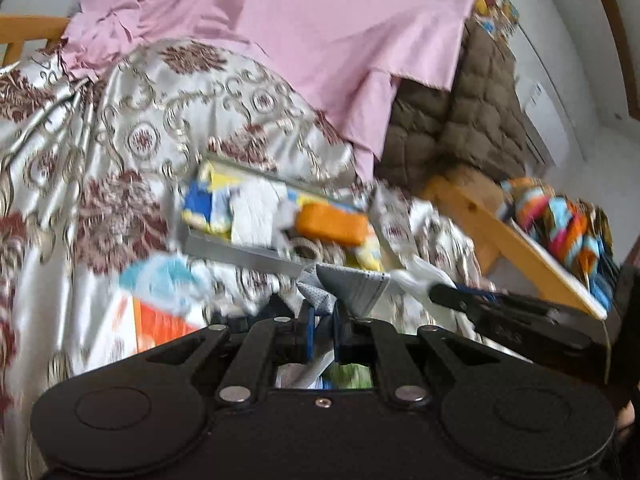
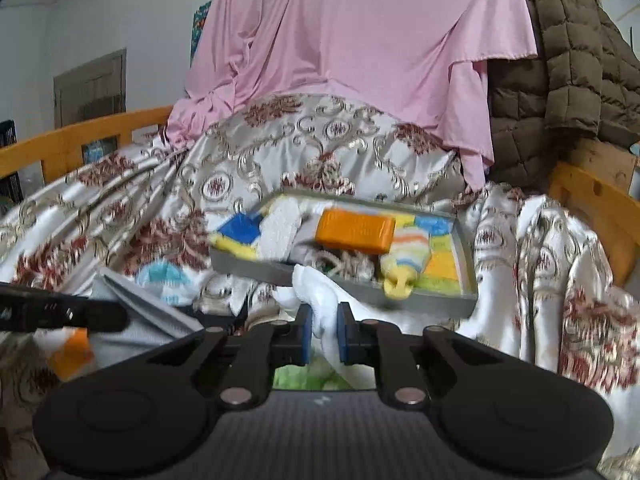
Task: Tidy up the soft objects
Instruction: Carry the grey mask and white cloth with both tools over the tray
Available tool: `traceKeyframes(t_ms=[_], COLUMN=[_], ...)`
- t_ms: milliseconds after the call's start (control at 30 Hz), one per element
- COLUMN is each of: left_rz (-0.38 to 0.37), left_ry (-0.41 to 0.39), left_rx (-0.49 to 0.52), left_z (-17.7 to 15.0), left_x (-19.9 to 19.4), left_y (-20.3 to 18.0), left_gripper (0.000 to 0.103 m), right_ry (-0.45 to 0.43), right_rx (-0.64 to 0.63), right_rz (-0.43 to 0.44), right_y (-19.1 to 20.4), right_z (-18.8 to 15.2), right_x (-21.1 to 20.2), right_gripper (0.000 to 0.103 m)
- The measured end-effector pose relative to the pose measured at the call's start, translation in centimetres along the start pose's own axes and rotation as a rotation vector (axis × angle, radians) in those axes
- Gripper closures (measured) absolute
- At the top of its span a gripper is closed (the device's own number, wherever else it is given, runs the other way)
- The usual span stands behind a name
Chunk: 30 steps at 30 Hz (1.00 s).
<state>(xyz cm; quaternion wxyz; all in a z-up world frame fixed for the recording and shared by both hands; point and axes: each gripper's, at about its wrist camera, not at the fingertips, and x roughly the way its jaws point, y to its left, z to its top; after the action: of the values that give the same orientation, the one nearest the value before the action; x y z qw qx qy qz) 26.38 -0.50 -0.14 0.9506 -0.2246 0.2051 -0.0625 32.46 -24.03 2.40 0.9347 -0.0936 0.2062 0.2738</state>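
Left gripper (image 1: 322,330) clamped on a grey dotted cloth (image 1: 352,288), which bunches up from between the blue pads (image 1: 307,334) and fans out just ahead of them. Right gripper (image 2: 323,334) pinched tight on a white cloth (image 2: 316,300); the fabric rises between its pads and hangs down below them. Both cloths lifted off the patterned satin bedspread (image 2: 168,184). In the left wrist view the right gripper's fingers (image 1: 452,298) come in from the right, white cloth at their tip, just beside the grey one. Ahead of both grippers, a shallow grey tray (image 2: 466,256) sits on the bedspread, holding an orange sponge (image 2: 354,230), white towelling, a blue-and-yellow piece and a striped pastel roll. Left of the left gripper, near it: a blue-and-white soft item (image 1: 164,280), blurred. Beyond the tray, a pink sheet (image 2: 352,48) drapes over a mound; to its right a brown quilted jacket (image 2: 560,80). Wooden bed rail (image 2: 80,140) on the far left. Frames motion-blurred.
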Motion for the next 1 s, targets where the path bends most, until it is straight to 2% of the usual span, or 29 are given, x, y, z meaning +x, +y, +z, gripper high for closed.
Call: traceKeyframes(t_ms=[167, 300, 500, 733, 867, 1000], left_rz=[0.024, 0.053, 0.111, 0.157, 0.156, 0.158], left_ry=[-0.066, -0.119, -0.166, -0.131, -0.070, -0.029], left_rx=[0.027, 0.044, 0.085, 0.077, -0.010, -0.059], left_z=[3.6, 6.9, 11.5, 13.4, 13.2, 12.5], left_x=[1.7, 3.8, 8.9, 15.7, 18.5, 19.9], left_y=[0.3, 0.8, 1.7, 3.2, 4.5, 5.5], left_gripper=[0.094, 0.094, 0.094, 0.094, 0.094, 0.094], right_ry=[-0.008, -0.002, 0.013, 0.003, 0.060, 0.115], right_rx=[-0.009, -0.075, -0.061, 0.062, 0.129, 0.130], right_rz=[0.026, 0.059, 0.087, 0.014, -0.016, -0.052], right_y=[-0.7, -0.6, -0.7, -2.0, -3.5, -4.3], right_z=[2.6, 5.7, 11.4, 13.0, 12.5, 11.7], right_x=[1.3, 2.9, 7.8, 16.1, 19.3, 20.9], right_gripper=[0.089, 0.089, 0.089, 0.089, 0.089, 0.089])
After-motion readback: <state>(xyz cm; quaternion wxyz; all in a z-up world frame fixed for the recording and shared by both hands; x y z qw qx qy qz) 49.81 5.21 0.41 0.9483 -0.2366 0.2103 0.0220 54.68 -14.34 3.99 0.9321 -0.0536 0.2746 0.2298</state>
